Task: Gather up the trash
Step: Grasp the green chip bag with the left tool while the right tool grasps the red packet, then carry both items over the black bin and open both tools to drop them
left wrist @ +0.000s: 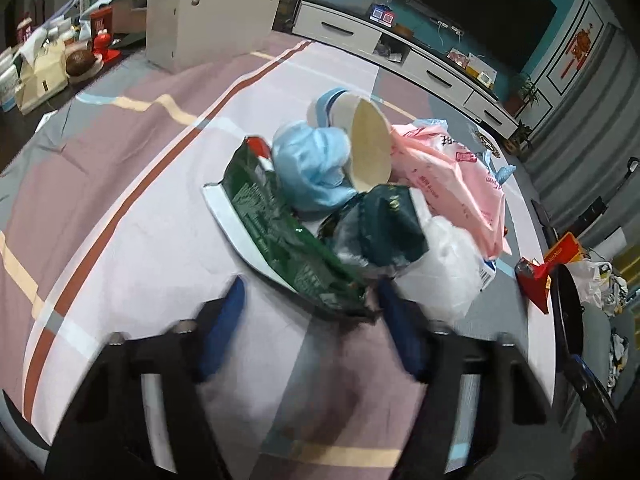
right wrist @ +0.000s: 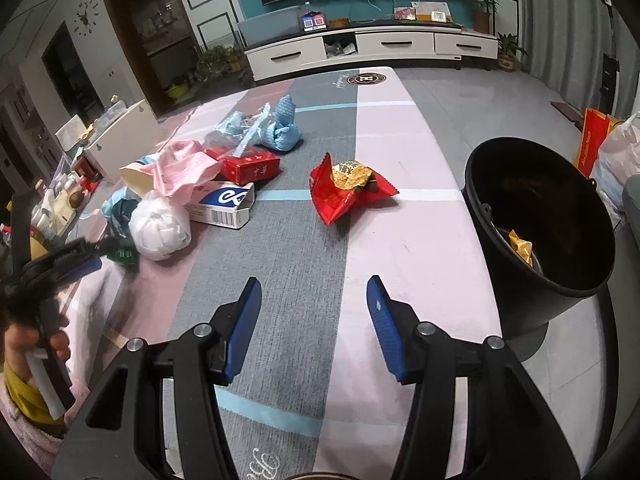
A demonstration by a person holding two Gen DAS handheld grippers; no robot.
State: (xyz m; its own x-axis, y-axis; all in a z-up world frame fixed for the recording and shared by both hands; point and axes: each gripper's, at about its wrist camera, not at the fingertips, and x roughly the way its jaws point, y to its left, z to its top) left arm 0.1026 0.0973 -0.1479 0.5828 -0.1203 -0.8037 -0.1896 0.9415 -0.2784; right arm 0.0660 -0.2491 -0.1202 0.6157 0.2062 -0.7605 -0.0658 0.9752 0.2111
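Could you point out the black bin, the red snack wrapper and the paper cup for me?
black bin (right wrist: 480,184): right wrist view, on its outer left wall.
red snack wrapper (right wrist: 332,196): right wrist view, on its red left flap.
paper cup (left wrist: 370,148): left wrist view, on its pale inside.

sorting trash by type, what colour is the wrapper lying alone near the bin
Red, with crumpled gold foil on it. The wrapper shows best in the right wrist view, left of the black bin.

Red wrapper (right wrist: 348,190), black bin (right wrist: 548,240), pink-and-grey striped cloth (right wrist: 280,280), green packet (left wrist: 288,248), blue-padded tools
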